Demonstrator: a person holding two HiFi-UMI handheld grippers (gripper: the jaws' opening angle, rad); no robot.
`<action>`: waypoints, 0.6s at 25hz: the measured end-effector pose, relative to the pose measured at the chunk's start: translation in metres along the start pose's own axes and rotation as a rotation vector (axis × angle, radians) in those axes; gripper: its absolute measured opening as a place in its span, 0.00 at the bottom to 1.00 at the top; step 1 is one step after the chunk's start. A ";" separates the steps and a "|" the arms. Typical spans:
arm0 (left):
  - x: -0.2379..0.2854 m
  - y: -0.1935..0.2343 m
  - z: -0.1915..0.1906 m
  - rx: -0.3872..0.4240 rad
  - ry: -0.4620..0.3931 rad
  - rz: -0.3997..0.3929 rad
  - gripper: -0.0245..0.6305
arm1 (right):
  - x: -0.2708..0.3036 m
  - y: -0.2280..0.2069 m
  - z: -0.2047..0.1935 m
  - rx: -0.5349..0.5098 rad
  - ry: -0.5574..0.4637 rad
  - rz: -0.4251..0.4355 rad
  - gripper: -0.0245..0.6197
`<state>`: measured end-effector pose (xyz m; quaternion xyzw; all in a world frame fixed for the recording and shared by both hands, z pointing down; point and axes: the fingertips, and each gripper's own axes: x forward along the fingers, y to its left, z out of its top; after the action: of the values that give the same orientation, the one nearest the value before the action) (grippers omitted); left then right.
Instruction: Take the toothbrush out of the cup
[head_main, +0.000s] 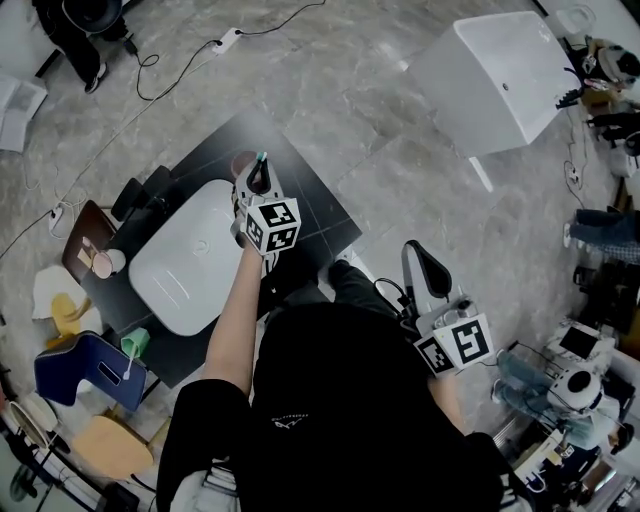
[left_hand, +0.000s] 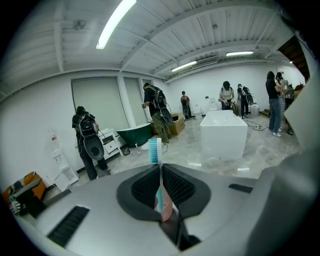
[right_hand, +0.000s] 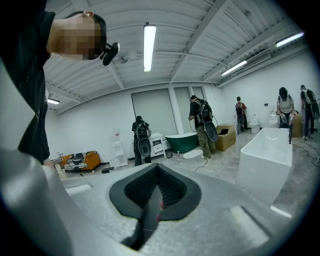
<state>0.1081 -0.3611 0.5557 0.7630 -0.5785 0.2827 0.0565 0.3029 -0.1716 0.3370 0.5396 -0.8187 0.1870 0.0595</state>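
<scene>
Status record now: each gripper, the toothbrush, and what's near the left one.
left gripper: shut on toothbrush
toothbrush: upright between the jaws, bristle head above them, no cup around it
right gripper: shut, nothing in it, off to the person's right
near left gripper: white basin set in dark counter

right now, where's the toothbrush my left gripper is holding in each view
Head view: toothbrush upper centre, sticking out of the left gripper.
Left gripper view: toothbrush dead centre, upright between the closed jaws, bristles on top.
Right gripper view: not in it.
Shared landmark: white bathtub, on the right in all three.
</scene>
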 end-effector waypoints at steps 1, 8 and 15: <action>-0.002 0.001 0.001 -0.003 -0.006 0.003 0.07 | 0.000 0.000 0.000 0.001 0.001 0.003 0.05; -0.019 0.016 0.011 -0.040 -0.054 0.063 0.07 | 0.003 -0.001 -0.001 -0.003 0.007 0.053 0.05; -0.044 0.024 0.029 -0.090 -0.119 0.125 0.07 | 0.003 -0.009 0.002 -0.009 0.011 0.142 0.05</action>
<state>0.0896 -0.3430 0.5038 0.7375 -0.6396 0.2135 0.0383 0.3098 -0.1785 0.3383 0.4790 -0.8553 0.1902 0.0528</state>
